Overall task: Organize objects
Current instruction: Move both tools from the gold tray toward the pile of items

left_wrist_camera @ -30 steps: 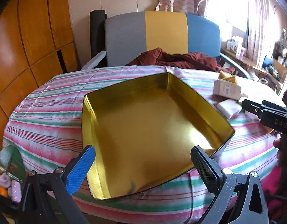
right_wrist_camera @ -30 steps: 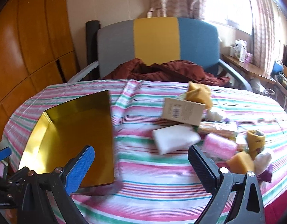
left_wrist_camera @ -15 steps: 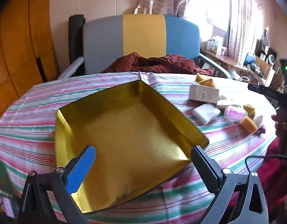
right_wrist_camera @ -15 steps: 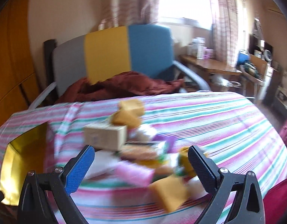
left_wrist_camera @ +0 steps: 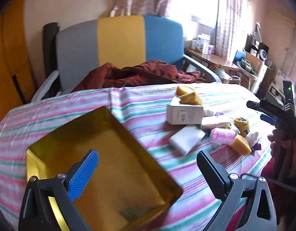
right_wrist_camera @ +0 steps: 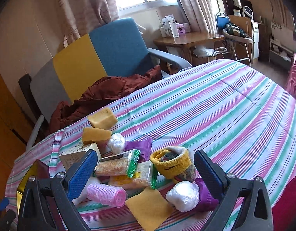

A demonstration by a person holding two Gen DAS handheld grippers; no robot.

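Note:
An empty gold tin tray (left_wrist_camera: 117,154) lies on the striped tablecloth at the left; my left gripper (left_wrist_camera: 148,173) hovers open over its near right corner. A pile of small objects sits to the right: a cream box (left_wrist_camera: 183,113), a white block (left_wrist_camera: 186,137), a pink hair roller (right_wrist_camera: 106,192), yellow sponges (right_wrist_camera: 102,118), cracker packets (right_wrist_camera: 117,165), a rolled yellow sock (right_wrist_camera: 172,163), white wrapped balls (right_wrist_camera: 183,195) and purple sachets (right_wrist_camera: 141,146). My right gripper (right_wrist_camera: 146,175) is open just above the pile, holding nothing. It also shows in the left wrist view (left_wrist_camera: 271,111).
A grey, yellow and blue armchair (left_wrist_camera: 119,44) with a brown-red garment (left_wrist_camera: 140,75) stands behind the table. A wooden desk (right_wrist_camera: 188,38) with boxes is at the back right. The striped cloth (right_wrist_camera: 234,105) stretches bare to the right of the pile.
Both grippers swung right. The left one now views the tray's right side and the pile. The right one came close over the pile, the tray nearly out of its view.

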